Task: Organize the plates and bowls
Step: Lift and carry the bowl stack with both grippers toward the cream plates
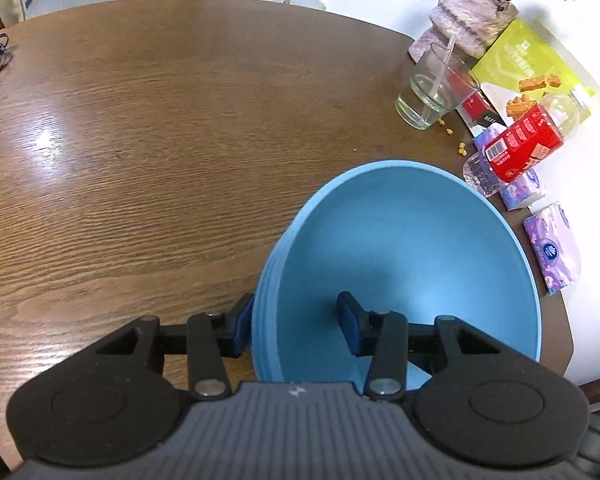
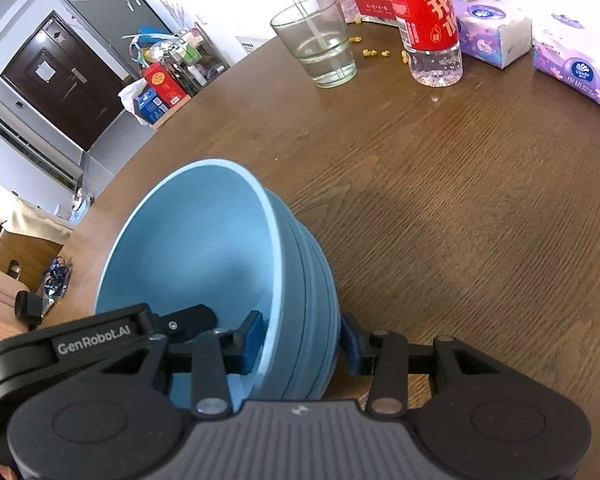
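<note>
So both tools have a bowl each right now. The left tool (image 1: pixel 296 330) is clamped on the rim of a blue bowl (image 1: pixel 412 248), one finger outside the ribbed wall and one inside, and the bowl looks tipped up off the bench (image 1: pixel 160 120) toward the right edge, near the drinking glass (image 1: pixel 436 88), the red-label bottle (image 1: pixel 520 144) and the tissue packs (image 1: pixel 552 248). The right tool (image 2: pixel 300 342) is doing the same thing to a second blue bowl (image 2: pixel 204 248), pinching its wall from both sides, tilted over the bench's left side as its camera sees it. I can't tell for sure whether either bowl is fully in the air or still has an edge touching the wood. As for progress, I'd say it's early to middle: two bowls are picked up but not nested or parked anywhere, and no stack is in sight. No plates show up in either view, so whether those are sorted is anyone's guess. My bet is that what's left is bringing the two bowls together into one stack.
</note>
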The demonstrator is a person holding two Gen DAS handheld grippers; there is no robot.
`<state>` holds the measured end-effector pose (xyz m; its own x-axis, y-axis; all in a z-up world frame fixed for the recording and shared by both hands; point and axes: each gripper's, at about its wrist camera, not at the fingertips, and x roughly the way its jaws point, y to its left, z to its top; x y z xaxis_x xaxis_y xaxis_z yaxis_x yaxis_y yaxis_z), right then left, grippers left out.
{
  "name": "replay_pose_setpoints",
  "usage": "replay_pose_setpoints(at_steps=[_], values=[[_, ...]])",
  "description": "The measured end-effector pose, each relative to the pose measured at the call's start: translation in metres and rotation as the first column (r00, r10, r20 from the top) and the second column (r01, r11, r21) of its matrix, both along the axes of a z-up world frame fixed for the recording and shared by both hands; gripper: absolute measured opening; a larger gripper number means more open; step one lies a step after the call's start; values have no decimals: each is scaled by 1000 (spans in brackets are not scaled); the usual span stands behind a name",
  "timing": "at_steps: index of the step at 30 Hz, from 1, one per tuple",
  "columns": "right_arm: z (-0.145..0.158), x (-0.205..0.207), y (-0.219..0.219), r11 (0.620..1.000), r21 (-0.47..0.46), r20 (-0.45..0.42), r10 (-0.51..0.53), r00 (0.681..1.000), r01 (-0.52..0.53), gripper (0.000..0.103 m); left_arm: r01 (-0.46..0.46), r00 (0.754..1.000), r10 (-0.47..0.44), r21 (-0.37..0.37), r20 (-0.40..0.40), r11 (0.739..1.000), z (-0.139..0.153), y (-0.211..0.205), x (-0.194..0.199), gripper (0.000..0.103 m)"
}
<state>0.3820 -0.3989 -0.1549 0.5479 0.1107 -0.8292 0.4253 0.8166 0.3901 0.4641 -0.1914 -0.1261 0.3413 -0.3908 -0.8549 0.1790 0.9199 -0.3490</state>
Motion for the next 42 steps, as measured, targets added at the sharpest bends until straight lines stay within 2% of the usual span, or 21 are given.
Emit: replay_pose_setpoints(at_steps=[20, 26, 34, 42], values=[[35, -48, 59, 999, -44, 73, 24, 997, -21, 40, -12, 997, 15, -42, 76, 999, 32, 64, -54, 44], [45, -67, 77, 998, -55, 95, 16, 995, -11, 36, -13, 995, 17, -41, 95, 999, 41, 83, -73, 44], [57, -77, 93, 993, -82, 115, 100, 988, -90, 36, -95, 989, 101, -65, 110, 993, 51, 105, -98, 44], [60, -86, 101, 980, -87, 100, 189, 977, -181, 36, -180, 978, 186, -67, 95, 981, 51, 117, -125, 44]])
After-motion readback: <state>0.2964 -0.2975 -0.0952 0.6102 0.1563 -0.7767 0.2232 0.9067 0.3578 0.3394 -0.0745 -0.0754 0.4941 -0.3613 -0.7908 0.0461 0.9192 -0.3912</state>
